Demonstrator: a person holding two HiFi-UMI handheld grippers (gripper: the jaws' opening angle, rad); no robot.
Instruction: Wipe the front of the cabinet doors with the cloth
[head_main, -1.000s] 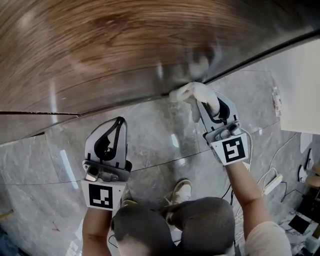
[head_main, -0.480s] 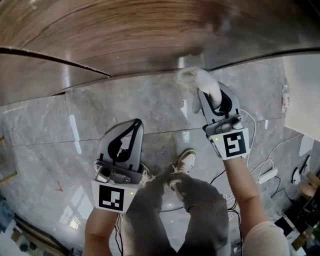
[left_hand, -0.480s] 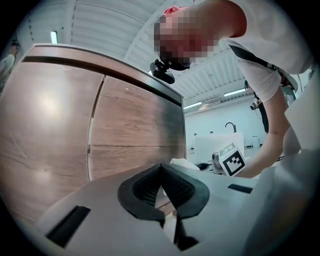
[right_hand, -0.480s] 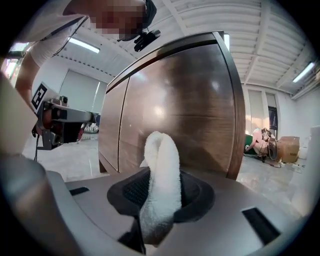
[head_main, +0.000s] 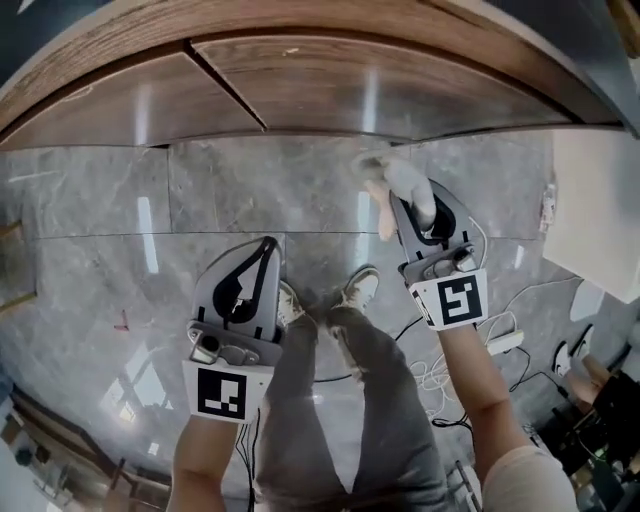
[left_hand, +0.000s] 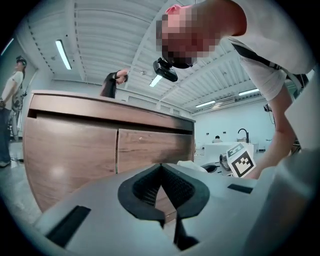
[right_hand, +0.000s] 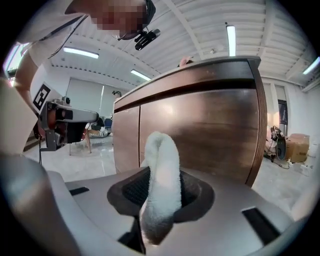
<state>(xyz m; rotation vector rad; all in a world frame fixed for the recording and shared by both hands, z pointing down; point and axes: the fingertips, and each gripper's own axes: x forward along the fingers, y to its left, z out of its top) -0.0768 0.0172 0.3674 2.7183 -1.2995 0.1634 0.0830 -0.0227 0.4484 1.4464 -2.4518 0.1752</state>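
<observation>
The cloth (head_main: 405, 183) is white and fluffy, folded into a thick roll. It is pinched upright between the fingers of the right gripper (head_main: 415, 202) and sticks out past their tips. The cabinet doors (head_main: 300, 85) are glossy brown wood grain, closed, with a narrow seam between them. The cloth points at the right door's lower part; whether they touch cannot be told.

My right gripper (right_hand: 160, 190), matt grey plastic with ribbed black rubbery pads (right_hand: 191, 195), pinches a fluffy white terry cloth (right_hand: 162, 150); ahead stand smooth, softly sheened wood-grain cabinet doors (right_hand: 200, 125), and below lies the glossy grey marble-look floor (head_main: 230, 190).
</observation>
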